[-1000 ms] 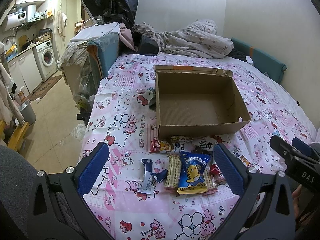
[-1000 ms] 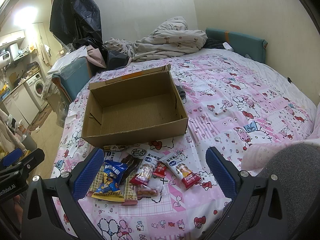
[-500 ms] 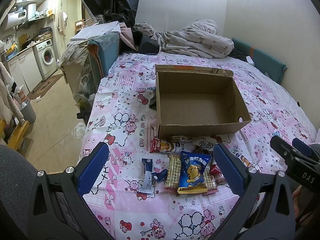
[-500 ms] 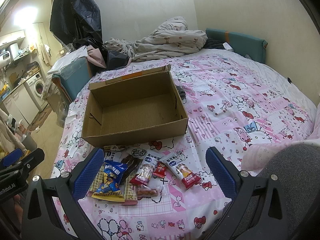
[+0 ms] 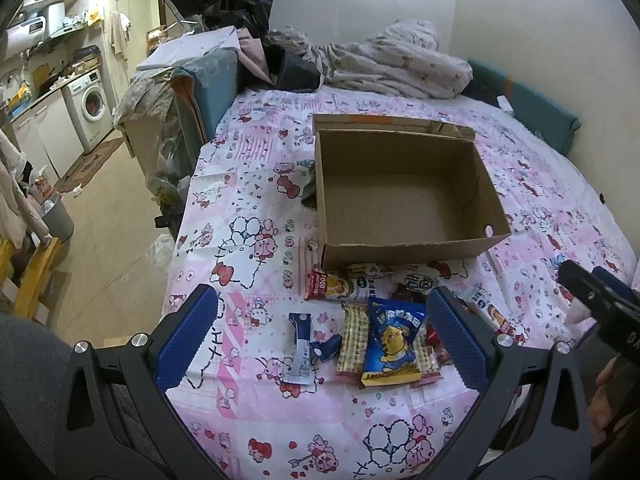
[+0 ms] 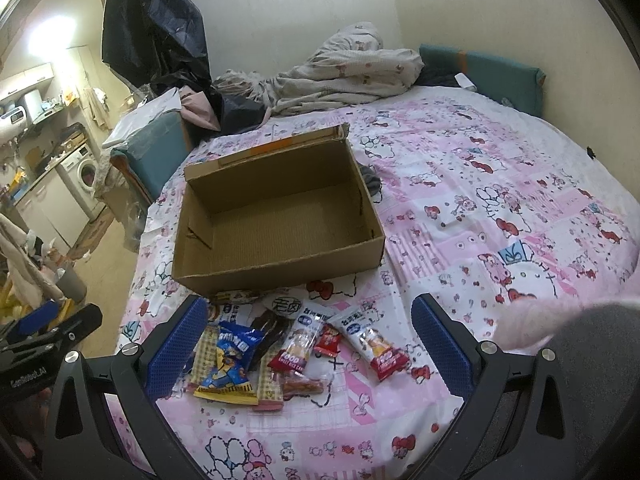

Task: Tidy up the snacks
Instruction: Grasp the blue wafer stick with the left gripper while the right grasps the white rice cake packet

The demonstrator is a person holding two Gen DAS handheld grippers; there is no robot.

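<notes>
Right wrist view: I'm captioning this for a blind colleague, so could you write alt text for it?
An empty open cardboard box sits on a pink cartoon-print bedsheet, with a cluster of snack packets lying just in front of it. The open right gripper hovers over the snacks, holding nothing; a rumpled blanket lies behind.

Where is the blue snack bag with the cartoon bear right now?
The blue snack bag lies on the bedsheet in front of the empty cardboard box, on the checked wrappers, between the open left gripper's fingers.

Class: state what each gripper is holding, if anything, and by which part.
Nothing is held. The left gripper and right gripper are both open above the snacks.
</notes>
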